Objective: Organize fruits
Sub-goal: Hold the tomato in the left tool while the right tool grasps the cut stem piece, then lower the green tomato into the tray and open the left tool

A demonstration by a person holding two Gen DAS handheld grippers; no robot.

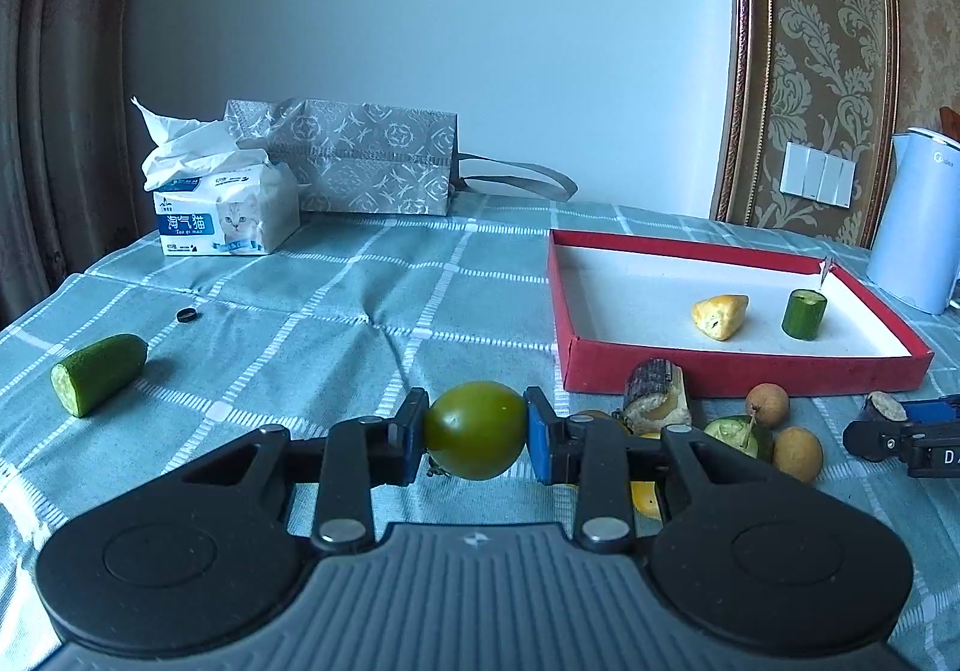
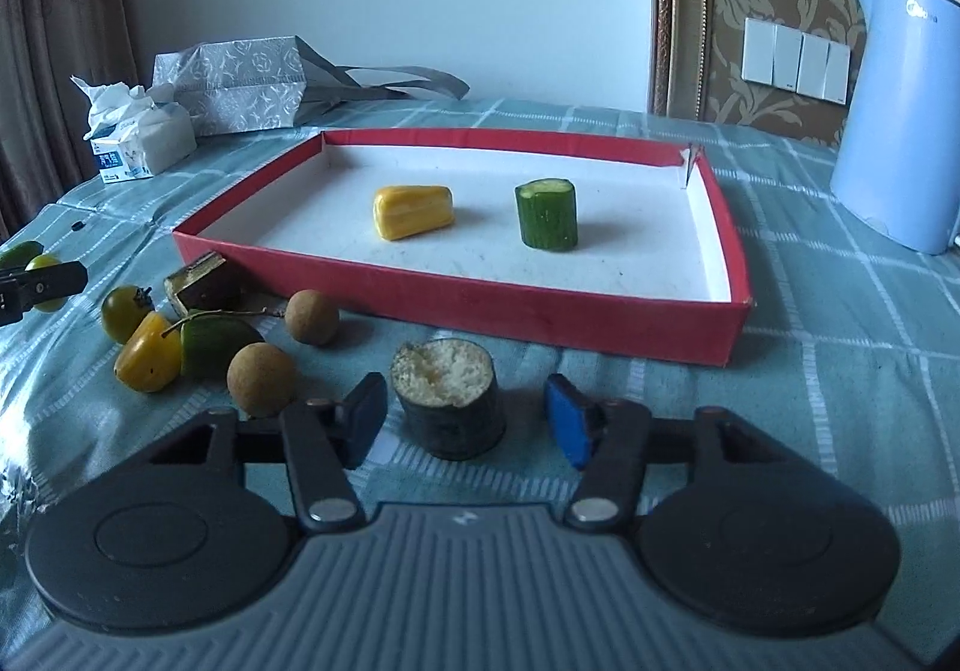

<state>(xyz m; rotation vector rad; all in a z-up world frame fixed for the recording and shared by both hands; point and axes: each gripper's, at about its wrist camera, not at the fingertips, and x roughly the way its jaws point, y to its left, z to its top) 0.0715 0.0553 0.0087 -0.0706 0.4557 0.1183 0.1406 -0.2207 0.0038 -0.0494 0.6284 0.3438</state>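
Your left gripper [image 1: 476, 431] held a round green tomato [image 1: 476, 429] clamped above the checked teal tablecloth [image 1: 336, 311]; your right gripper [image 2: 465, 422] stood apart around a dark-skinned sugarcane stub [image 2: 449, 404], pads not touching it. The tissue pack [image 1: 225, 215] read "Tao qi mao". The red-walled cardboard tray [image 2: 540, 320] held a yellow wedge [image 2: 413, 211] and a cucumber piece [image 2: 546, 214].

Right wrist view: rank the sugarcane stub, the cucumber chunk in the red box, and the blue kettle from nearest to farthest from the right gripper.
1. Sugarcane stub: between the right gripper fingers, untouched.
2. Cucumber chunk: upright inside the red box, ahead.
3. Blue kettle: far right, beyond the box.
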